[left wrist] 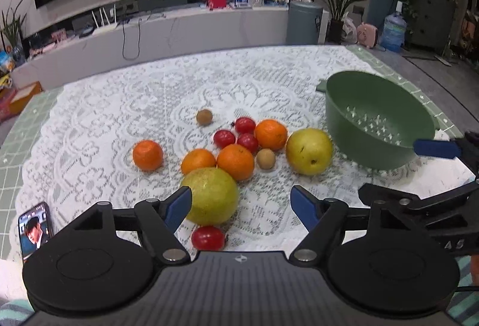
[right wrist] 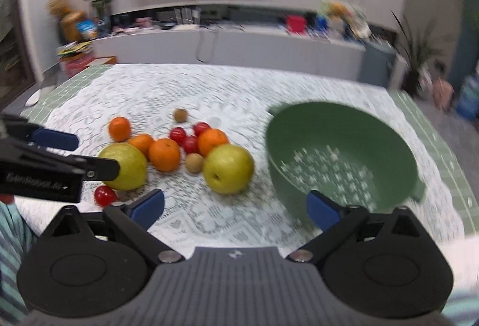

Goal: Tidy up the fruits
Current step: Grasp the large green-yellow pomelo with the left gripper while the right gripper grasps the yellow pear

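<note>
Fruit lies loose on the lace cloth: several oranges (left wrist: 235, 165), red cherry tomatoes (left wrist: 247, 142), small brown fruits (left wrist: 265, 159) and two big yellow-green fruits (left wrist: 309, 151). My left gripper (left wrist: 241, 206) is open low over the cloth. The nearer yellow-green fruit (left wrist: 211, 195) sits by its left finger, and one tomato (left wrist: 208, 237) lies just in front of the body. My right gripper (right wrist: 236, 206) is open over bare cloth, with the green colander (right wrist: 341, 158) empty at its right finger. The blurred right view shows the same fruit pile (right wrist: 164, 154).
A phone (left wrist: 34, 228) with a lit screen lies at the near left of the table. The table's green tiled edge (left wrist: 419, 92) runs just behind the colander. A long low counter with clutter stands beyond the table. A white mouse (right wrist: 31, 100) rests at the far left corner.
</note>
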A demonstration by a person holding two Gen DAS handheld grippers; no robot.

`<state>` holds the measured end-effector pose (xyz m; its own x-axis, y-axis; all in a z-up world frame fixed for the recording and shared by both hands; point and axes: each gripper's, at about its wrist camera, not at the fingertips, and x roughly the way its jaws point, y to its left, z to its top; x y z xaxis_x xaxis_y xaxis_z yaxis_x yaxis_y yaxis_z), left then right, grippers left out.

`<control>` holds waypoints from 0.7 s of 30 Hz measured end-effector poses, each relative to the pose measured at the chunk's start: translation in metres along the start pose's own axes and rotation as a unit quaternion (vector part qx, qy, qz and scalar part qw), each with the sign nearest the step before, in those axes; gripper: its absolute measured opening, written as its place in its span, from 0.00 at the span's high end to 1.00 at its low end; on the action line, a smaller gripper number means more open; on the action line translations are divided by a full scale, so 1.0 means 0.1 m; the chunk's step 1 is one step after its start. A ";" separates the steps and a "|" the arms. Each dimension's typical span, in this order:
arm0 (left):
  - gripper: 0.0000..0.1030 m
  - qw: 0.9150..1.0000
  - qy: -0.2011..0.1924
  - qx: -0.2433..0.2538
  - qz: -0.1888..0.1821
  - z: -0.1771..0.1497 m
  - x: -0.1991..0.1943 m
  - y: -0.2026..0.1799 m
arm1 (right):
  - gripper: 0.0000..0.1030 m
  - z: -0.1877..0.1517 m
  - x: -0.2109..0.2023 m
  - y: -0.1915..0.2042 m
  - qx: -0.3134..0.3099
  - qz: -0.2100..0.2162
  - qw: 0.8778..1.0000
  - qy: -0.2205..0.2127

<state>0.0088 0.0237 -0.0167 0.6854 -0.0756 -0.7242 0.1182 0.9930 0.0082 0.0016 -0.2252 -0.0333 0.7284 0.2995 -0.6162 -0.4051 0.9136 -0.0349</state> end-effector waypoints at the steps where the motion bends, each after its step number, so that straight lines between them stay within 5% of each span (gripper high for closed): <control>1: 0.20 1.000 0.001 0.001 -0.001 -0.01 0.01 0.01 | 0.18 0.00 0.02 0.03 -0.013 -0.001 1.000 -0.004; 12: 0.25 1.000 0.003 0.000 0.030 0.00 0.20 0.15 | 0.30 -0.02 0.43 0.31 -0.152 -0.015 0.988 0.008; 21: 0.14 0.999 0.030 0.002 0.026 -0.03 0.43 0.21 | 0.32 -0.09 0.76 0.51 -0.285 -0.056 0.957 0.006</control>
<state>0.0382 0.0416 -0.0497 0.6470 -0.0189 -0.7623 0.0863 0.9951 0.0486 0.0315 -0.1582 -0.0887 0.7799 0.2030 -0.5920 -0.5631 0.6406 -0.5221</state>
